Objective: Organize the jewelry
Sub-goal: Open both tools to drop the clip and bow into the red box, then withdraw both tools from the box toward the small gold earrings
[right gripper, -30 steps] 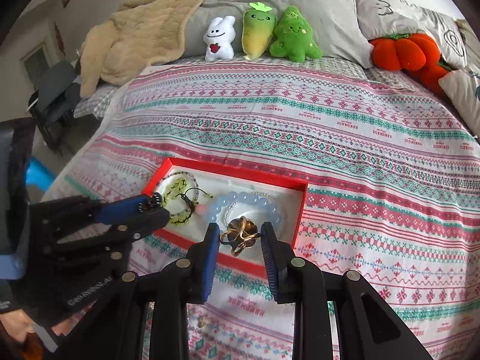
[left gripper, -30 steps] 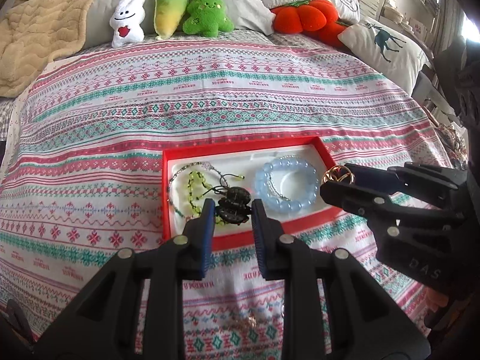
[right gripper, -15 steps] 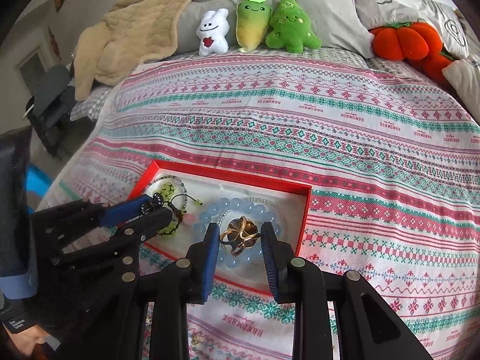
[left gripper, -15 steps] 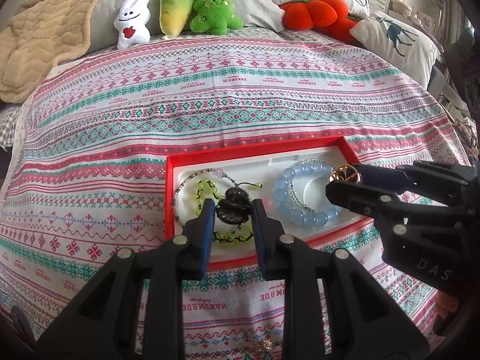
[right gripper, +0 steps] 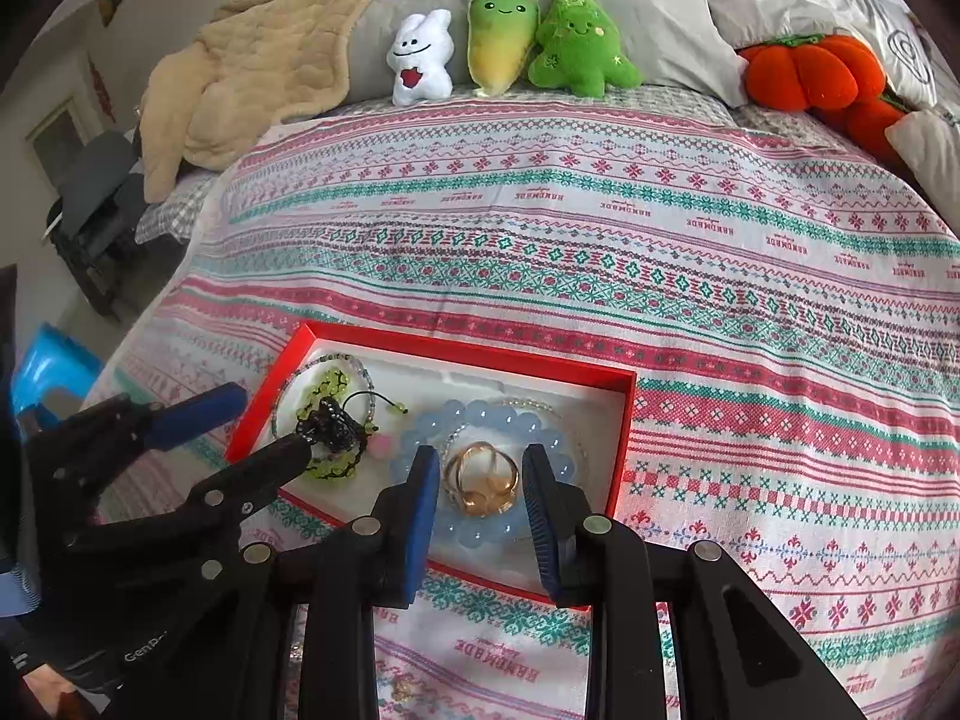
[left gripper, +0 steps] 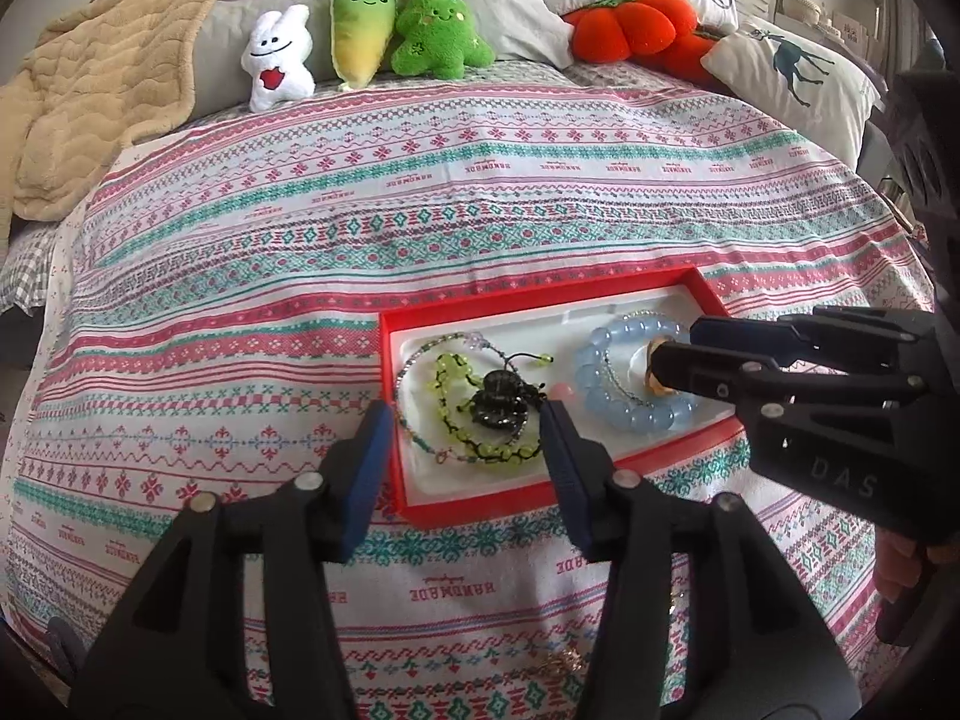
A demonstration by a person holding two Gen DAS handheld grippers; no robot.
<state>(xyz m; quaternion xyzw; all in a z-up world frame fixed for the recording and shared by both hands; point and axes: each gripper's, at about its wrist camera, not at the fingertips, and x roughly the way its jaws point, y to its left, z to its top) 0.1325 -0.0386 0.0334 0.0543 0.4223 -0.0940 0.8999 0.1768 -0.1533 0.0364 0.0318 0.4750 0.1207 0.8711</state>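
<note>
A red tray [left gripper: 540, 294] [right gripper: 468, 348] with a white liner lies on the patterned bedspread. It holds a green bead bracelet [left gripper: 447, 372], a thin bead chain and a pale blue bead bracelet [left gripper: 606, 402] [right gripper: 480, 414]. My left gripper [left gripper: 465, 414] is open over the tray's near left; a black hair clip [left gripper: 501, 405] [right gripper: 333, 423] lies between its fingers on the green bracelet. My right gripper [right gripper: 480, 474] is open over the blue bracelet; a gold ring piece [right gripper: 483, 477] lies between its fingers.
Plush toys [left gripper: 366, 30], an orange pumpkin cushion [left gripper: 630, 24], pillows and a beige blanket [left gripper: 90, 90] line the bed's far end. A small gold item [left gripper: 561, 663] lies on the bedspread near my left gripper's base. A blue object [right gripper: 48, 366] is beside the bed.
Both grippers have opened. The black hair clip now lies in the tray on the green bracelet, and the gold piece lies on the blue bracelet.
</note>
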